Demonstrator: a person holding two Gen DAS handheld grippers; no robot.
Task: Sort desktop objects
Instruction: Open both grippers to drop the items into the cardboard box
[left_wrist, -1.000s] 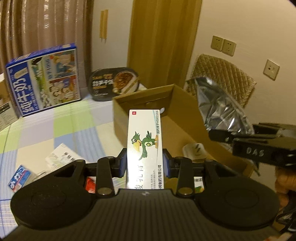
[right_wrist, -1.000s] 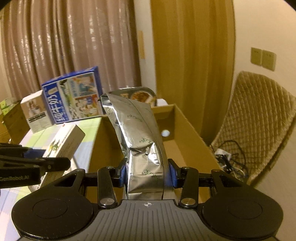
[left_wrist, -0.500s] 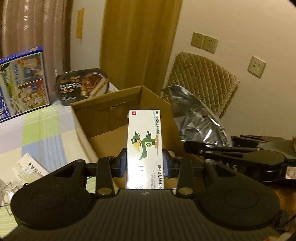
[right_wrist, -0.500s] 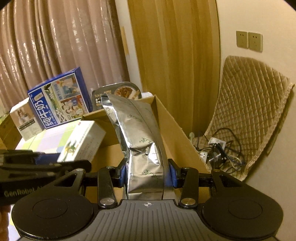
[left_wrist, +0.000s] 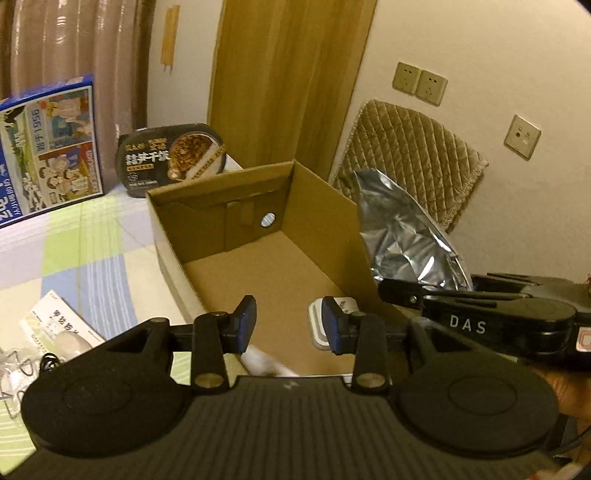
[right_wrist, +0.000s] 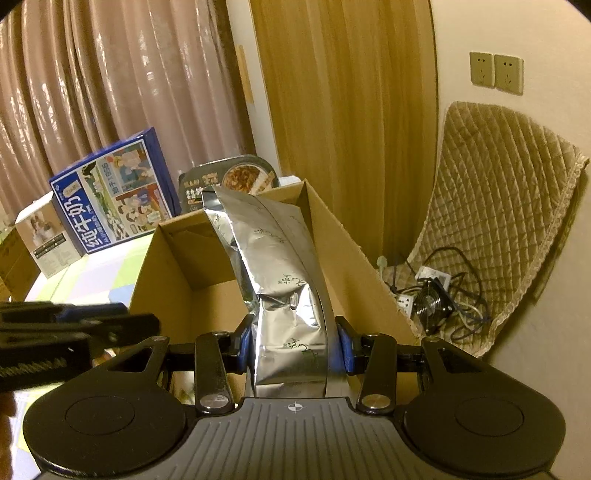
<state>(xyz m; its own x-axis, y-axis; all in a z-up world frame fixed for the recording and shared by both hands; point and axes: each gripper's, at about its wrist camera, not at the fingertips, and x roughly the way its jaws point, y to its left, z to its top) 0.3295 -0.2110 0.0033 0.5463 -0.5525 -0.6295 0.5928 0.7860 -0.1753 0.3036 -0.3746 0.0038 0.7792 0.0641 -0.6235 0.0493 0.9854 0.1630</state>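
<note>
The left gripper (left_wrist: 288, 325) is standing with its jaws parted and nothing between the pads, hanging over the near end of the cardboard box (left_wrist: 258, 192). Just below it a blurred white box (left_wrist: 264, 363) is lying inside the carton. Beside the right pad a small white item (left_wrist: 314, 325) is resting on the box floor. To its right, the right gripper (right_wrist: 293, 345) is clamping a silver foil pouch (right_wrist: 280, 280), which is rising upright above the carton's right wall. Beyond, a blue milk carton (right_wrist: 114, 199) and a black meal tray (left_wrist: 170, 158) are standing on the checked tablecloth (left_wrist: 74, 251).
</note>
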